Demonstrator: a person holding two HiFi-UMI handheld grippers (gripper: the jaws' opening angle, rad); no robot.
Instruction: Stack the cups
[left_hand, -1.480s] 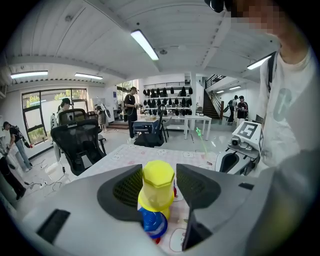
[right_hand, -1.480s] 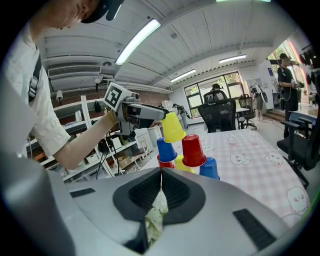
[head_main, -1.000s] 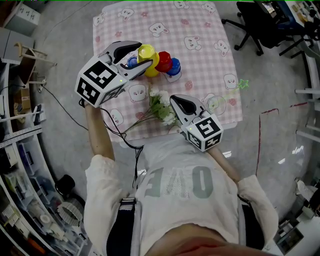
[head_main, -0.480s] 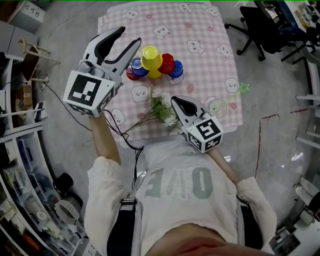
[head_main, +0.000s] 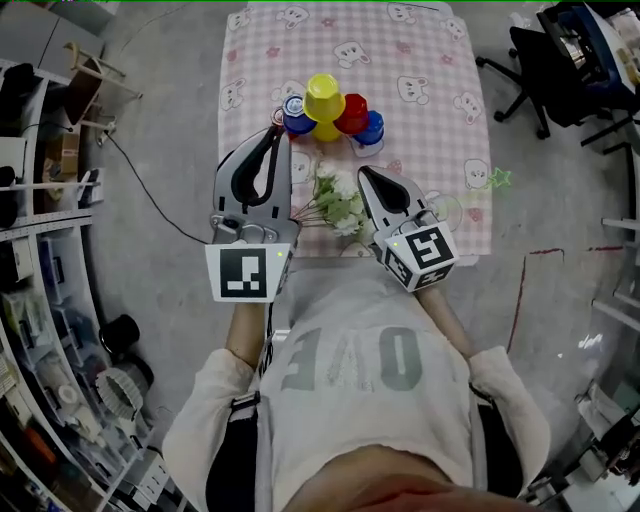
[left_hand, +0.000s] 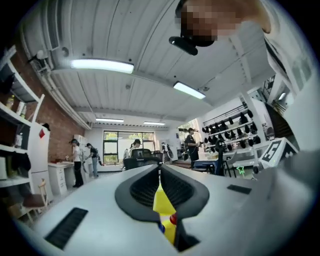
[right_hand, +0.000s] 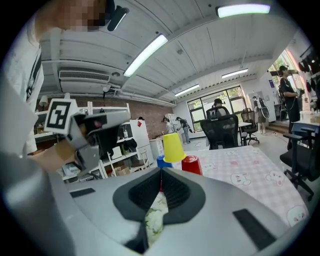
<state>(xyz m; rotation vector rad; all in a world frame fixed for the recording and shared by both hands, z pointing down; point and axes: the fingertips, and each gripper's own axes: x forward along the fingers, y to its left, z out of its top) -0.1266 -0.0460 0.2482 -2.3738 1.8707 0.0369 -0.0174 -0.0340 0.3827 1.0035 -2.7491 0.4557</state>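
Note:
A cluster of upturned cups stands mid-table in the head view: a yellow cup (head_main: 324, 97) sits on top of a red cup (head_main: 352, 113) and two blue cups (head_main: 298, 115) (head_main: 371, 127). My left gripper (head_main: 281, 134) hovers just short of the cluster, pointing at it. Its jaws have just been closing and are now shut with nothing between them. My right gripper (head_main: 366, 173) is shut and empty beside the flowers. The left gripper view shows the left gripper (left_hand: 160, 170) with the yellow cup (left_hand: 162, 202) beyond its tips. The right gripper view shows the right gripper (right_hand: 161, 172) and the yellow cup (right_hand: 173, 147).
A sprig of white artificial flowers (head_main: 335, 200) lies on the pink checked tablecloth (head_main: 420, 60) between the grippers. A green star ornament (head_main: 498, 179) sits at the right edge. An office chair (head_main: 585, 60) stands to the right, shelves (head_main: 40, 300) to the left.
My left gripper drew back from the cups, swung in toward the body and shut its open jaws. The right gripper rose slightly.

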